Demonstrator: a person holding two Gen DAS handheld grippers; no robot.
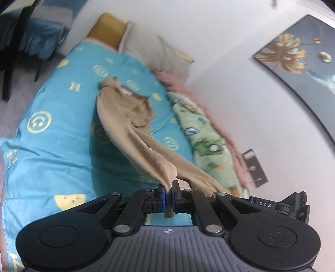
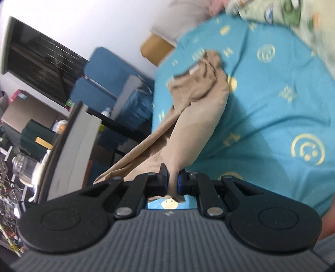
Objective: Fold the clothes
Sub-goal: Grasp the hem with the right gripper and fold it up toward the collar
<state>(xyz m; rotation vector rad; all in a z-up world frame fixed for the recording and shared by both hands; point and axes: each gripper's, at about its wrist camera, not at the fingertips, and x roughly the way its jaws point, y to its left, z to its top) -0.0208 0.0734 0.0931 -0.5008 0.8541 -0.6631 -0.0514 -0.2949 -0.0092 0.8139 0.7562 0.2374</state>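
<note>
Your left tongs [image 1: 168, 191] and right tongs [image 2: 173, 180] each pinch the tan garment [image 1: 125, 117] above the bed [image 1: 52, 146]; "DAS" [image 1: 265, 204] is readable.

Blurred by motion along the far end of the tan garment [image 1: 117, 100], its neckline label [image 2: 194, 68] unreadable, near hem hidden behind each tool body, green blanket [image 2: 272, 12] smeared and cut off at the top edge.

We saw our right gripper [image 2: 173, 182] clamped on a bunched edge of the tan garment [image 2: 194, 117], which stretched away, partly lifted, over the turquoise patterned bedsheet [image 2: 272, 100].
</note>
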